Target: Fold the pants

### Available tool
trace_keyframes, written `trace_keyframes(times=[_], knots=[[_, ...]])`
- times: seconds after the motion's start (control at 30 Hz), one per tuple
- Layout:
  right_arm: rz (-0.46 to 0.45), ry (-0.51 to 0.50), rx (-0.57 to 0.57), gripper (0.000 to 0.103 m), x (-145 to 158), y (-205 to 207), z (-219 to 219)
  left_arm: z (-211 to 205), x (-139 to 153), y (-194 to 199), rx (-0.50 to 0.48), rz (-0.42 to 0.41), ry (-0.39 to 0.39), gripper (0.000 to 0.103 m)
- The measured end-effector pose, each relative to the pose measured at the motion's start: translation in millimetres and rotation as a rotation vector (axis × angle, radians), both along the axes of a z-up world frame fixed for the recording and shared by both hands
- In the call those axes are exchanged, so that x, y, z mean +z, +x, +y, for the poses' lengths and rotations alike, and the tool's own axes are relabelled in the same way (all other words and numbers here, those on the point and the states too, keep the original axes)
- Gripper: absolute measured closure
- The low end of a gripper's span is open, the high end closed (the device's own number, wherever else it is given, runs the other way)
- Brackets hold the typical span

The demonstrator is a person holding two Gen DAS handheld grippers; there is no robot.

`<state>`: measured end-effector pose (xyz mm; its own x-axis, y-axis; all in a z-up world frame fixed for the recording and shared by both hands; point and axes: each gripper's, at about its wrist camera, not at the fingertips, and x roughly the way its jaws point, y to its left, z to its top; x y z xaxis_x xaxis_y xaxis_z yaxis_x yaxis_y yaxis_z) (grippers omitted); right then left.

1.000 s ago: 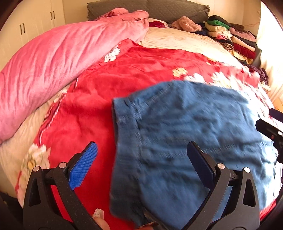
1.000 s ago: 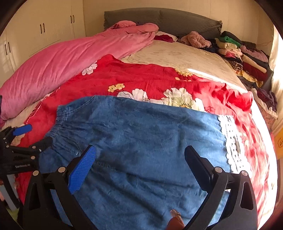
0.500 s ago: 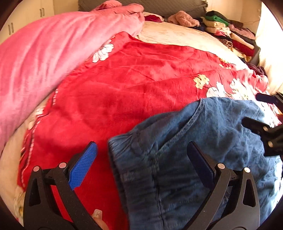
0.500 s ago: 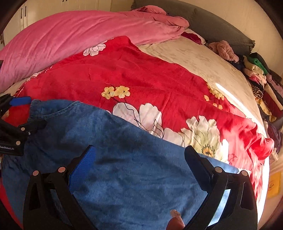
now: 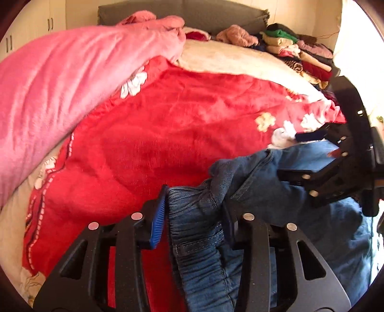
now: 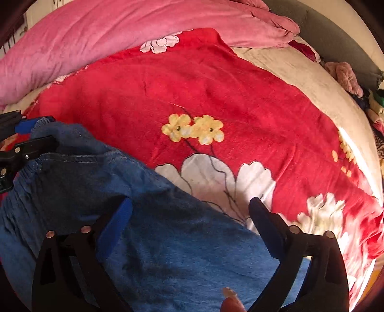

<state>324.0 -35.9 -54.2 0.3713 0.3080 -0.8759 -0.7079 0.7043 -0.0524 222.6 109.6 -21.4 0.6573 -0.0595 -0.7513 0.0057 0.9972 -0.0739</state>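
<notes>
Blue denim pants (image 5: 276, 192) lie spread on a red floral blanket (image 5: 168, 132) on a bed. My left gripper (image 5: 194, 218) is at their elastic waistband corner; its jaws are closing and the bunched waistband fills the gap, touching both pads. In the right wrist view, my right gripper (image 6: 189, 220) hovers low over the pants (image 6: 168, 252) near their far edge. Its jaws are closing but still wide, with flat denim beneath and nothing pressed. Each view also shows the other gripper: the right gripper (image 5: 300, 154) at the right, the left gripper (image 6: 36, 134) at the left edge.
A pink quilt (image 5: 60, 84) is heaped along the left of the bed. Stacks of folded clothes (image 5: 300, 52) sit at the back right by the grey headboard (image 5: 204, 14). A person's fingertip (image 6: 230, 304) shows at the bottom of the right wrist view.
The left gripper slid to the waistband corner and its jaws narrowed around the bunched denim. The right gripper dropped closer to the pants and tilted down, its jaws a little narrower.
</notes>
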Motion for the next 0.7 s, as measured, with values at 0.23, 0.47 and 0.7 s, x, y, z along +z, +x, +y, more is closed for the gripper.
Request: trace_keyframes(times=[0.23, 0.47, 0.7], knots=[[-0.051, 0.158, -0.063, 0.094, 27.0, -32.0, -19.2, -14.3, 17.9, -22.5, -0.039, -0.073, 0.087, 0.072], [-0.105, 0.304, -0.122, 0.097, 69.8, -91.8, -55.6, -22.5, 36.0, -46.4, -0.087, -0.137, 0.109, 0.072], [-0.123, 0.354, -0.129, 0.098, 94.1, -179.1, -82.8, -36.5, 48.0, -89.2, -0.15, -0.182, 0.126, 0.072]])
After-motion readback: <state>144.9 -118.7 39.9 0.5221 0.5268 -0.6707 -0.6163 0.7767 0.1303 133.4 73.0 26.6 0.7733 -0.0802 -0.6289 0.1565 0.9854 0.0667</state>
